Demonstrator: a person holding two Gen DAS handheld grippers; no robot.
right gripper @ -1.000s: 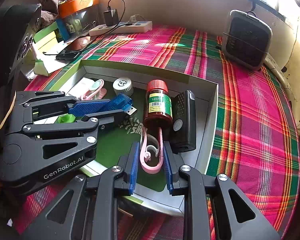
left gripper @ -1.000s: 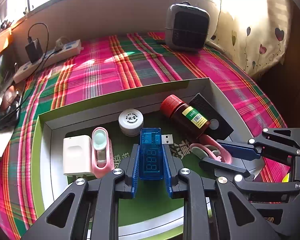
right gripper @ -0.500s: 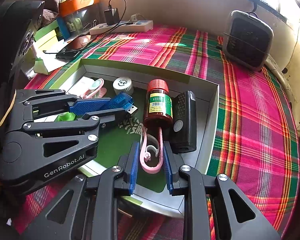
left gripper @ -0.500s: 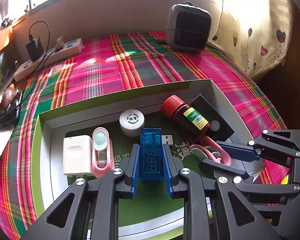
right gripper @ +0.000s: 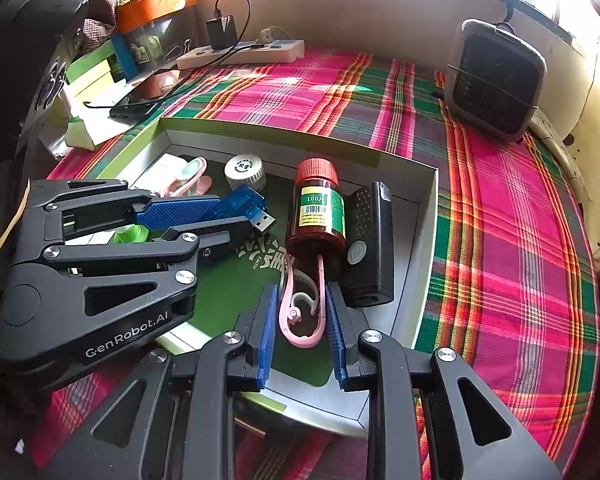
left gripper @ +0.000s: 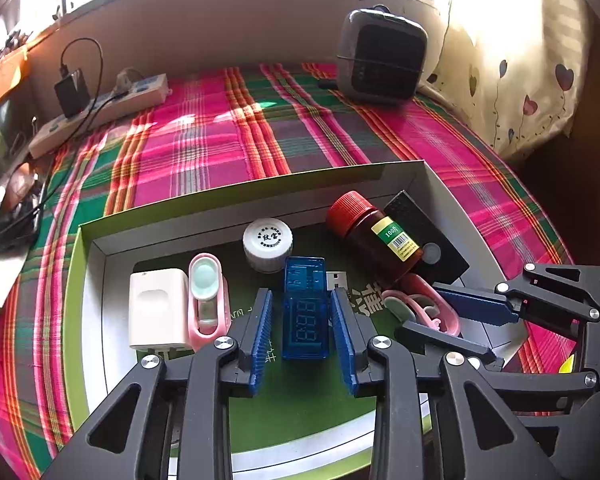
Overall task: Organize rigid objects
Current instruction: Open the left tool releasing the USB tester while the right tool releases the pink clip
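A: Two grippers over one shallow green-rimmed box (left gripper: 100, 240) on the plaid cloth (left gripper: 220, 140); what is the left gripper (left gripper: 303, 330) doing?

B: Its jaws are opening; the blue USB meter (left gripper: 304, 312) lies flat on the box's green floor between them, a clear gap on each side, so the pads no longer press it.

A: And the right gripper (right gripper: 302, 312)?

B: Narrow; its blue pads sit against both sides of the pink clip (right gripper: 302, 308), closed on it; the clip's far end reaches the brown bottle (right gripper: 318, 216).

A: Where is that bottle?

B: Lying on its side, red cap away from the camera, just beside the black remote (right gripper: 370, 244) near the box's right wall.

A: Anything else inside?

B: A white cap (left gripper: 267, 243) near the far wall; a white charger (left gripper: 158, 312) touching a pink holder (left gripper: 208, 300) on the left.
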